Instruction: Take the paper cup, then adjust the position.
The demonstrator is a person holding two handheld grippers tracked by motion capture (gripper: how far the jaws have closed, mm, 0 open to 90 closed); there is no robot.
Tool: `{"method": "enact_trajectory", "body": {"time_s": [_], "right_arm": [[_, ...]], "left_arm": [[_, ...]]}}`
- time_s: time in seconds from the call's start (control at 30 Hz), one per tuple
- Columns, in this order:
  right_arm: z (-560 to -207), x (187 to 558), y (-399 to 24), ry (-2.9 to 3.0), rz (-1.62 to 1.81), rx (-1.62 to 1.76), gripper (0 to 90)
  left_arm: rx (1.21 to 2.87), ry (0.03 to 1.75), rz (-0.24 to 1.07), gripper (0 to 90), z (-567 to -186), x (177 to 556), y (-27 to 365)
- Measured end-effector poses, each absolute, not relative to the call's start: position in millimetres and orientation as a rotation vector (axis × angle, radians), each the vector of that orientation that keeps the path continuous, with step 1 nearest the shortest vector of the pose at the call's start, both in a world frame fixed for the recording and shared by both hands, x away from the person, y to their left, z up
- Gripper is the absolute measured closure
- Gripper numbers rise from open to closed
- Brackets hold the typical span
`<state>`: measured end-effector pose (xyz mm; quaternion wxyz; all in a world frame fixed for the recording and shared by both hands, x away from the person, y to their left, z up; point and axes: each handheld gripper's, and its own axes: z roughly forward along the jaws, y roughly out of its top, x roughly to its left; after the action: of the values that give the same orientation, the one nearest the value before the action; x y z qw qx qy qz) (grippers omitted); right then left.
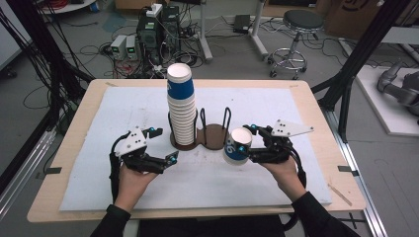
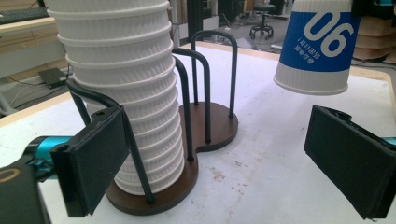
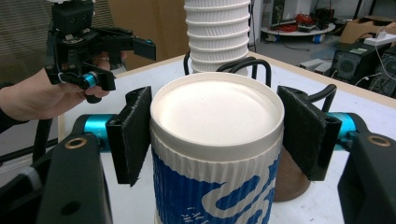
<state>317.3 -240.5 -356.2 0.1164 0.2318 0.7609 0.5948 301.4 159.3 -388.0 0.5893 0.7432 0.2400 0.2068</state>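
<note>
A tall stack of upturned white-and-blue paper cups (image 1: pixel 181 106) stands in the left slot of a brown wire cup holder (image 1: pixel 213 137) at the middle of the table. My right gripper (image 1: pixel 247 144) is shut on a single upturned cup (image 1: pixel 236 147), holding it just right of the holder, above the mat. In the right gripper view the pads (image 3: pixel 133 135) press both sides of that cup (image 3: pixel 217 121). My left gripper (image 1: pixel 165 144) stands open, with nothing between its jaws, low at the left of the stack (image 2: pixel 126 93). The holder's right slot (image 2: pixel 212 123) has no cup in it.
A white mat (image 1: pixel 123 108) covers most of the wooden table (image 1: pixel 316 123). Beyond the far edge are computer boxes, cables and a stool (image 1: pixel 296 29) on the floor. A black frame post (image 1: pixel 356 59) rises at the right.
</note>
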Motion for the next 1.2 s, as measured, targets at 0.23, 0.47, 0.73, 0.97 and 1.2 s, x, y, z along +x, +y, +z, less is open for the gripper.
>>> {"method": "enact_trajectory", "body": {"time_s": [0.23,0.47,0.73,0.97,1.2], "right_arm": [[-356.8,318.1,-239.5,2.232,1.737,0.677,30.9],[-355.8,316.8,-239.4,2.227,1.743,0.677,30.9],[-356.2,317.1,-239.0,2.231,1.748,0.665,30.9],[-357.2,314.9,-234.2,2.25,1.762,0.635,30.9],[-358.3,310.4,-225.1,2.287,1.782,0.585,30.9]], "left_arm": [[1.763,0.545,0.476,6.5,-389.0,300.4,151.7],[1.781,0.496,0.421,6.6,-390.9,299.5,138.8],[1.808,0.428,0.356,6.6,-395.7,297.6,116.0],[1.802,0.386,0.327,6.5,-401.4,292.5,95.0],[1.808,0.336,0.252,6.5,-407.0,289.9,77.4]]}}
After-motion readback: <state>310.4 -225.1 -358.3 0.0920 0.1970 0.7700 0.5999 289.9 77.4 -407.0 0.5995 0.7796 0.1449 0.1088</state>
